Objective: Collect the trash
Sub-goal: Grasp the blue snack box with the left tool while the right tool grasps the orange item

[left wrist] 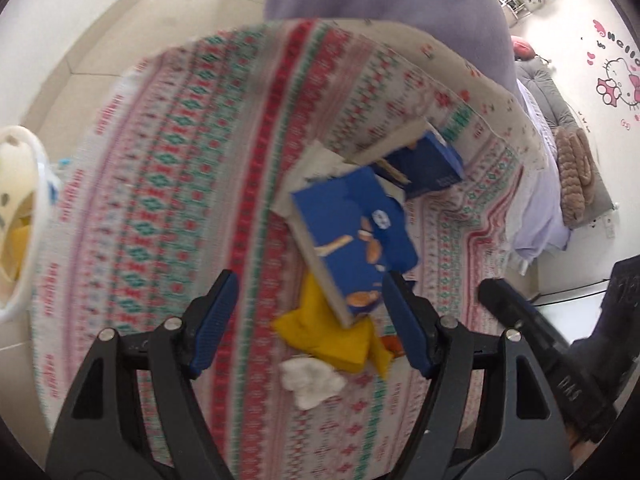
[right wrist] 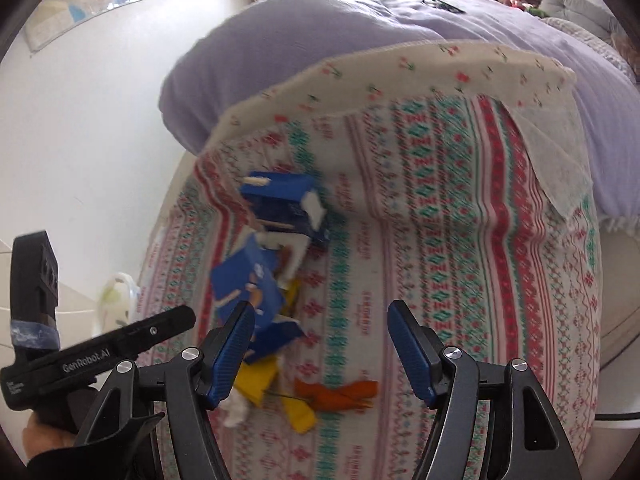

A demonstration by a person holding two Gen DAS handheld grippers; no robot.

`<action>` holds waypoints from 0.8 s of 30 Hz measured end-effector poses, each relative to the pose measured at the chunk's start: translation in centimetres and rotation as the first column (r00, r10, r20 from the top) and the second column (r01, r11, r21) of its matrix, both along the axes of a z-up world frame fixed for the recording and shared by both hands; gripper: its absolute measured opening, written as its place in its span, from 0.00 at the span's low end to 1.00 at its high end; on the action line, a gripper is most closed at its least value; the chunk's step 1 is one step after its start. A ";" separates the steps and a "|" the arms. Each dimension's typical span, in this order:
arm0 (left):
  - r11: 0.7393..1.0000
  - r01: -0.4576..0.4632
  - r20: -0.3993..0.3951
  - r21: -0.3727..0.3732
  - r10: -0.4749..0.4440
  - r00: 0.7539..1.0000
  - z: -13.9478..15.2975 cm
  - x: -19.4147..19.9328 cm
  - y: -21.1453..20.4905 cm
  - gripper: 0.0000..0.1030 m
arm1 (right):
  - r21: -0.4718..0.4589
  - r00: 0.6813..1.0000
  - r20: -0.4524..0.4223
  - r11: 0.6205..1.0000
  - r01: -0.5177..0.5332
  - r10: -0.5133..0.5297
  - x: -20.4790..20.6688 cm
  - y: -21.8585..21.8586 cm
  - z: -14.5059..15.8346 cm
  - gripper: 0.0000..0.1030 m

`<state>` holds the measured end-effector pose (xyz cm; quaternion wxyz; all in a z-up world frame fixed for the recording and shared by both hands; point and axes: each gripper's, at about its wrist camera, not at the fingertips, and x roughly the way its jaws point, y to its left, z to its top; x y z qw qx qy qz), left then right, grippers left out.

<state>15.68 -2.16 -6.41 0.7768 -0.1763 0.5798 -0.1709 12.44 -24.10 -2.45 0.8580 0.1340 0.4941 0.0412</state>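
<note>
Blue boxes [left wrist: 356, 236], yellow scraps [left wrist: 332, 332] litter patterned blanket [left wrist: 180, 160].

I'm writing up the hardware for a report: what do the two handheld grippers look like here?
Both match: the left gripper and right gripper each have dark grey, triangular cut-out linkage arms with silver pivot bolts, ending in blue textured finger pads. In the right wrist view the left gripper's black body carries white "GenRobot.AI" lettering and a band of blue tape. No cables show.
</note>
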 end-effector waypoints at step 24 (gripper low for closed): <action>0.991 -0.055 0.016 -0.119 0.057 0.998 -0.6 0.7 -2.9 0.02 | -0.141 0.969 -0.081 0.960 -0.243 0.234 -0.1 1.4 -3.6 0.68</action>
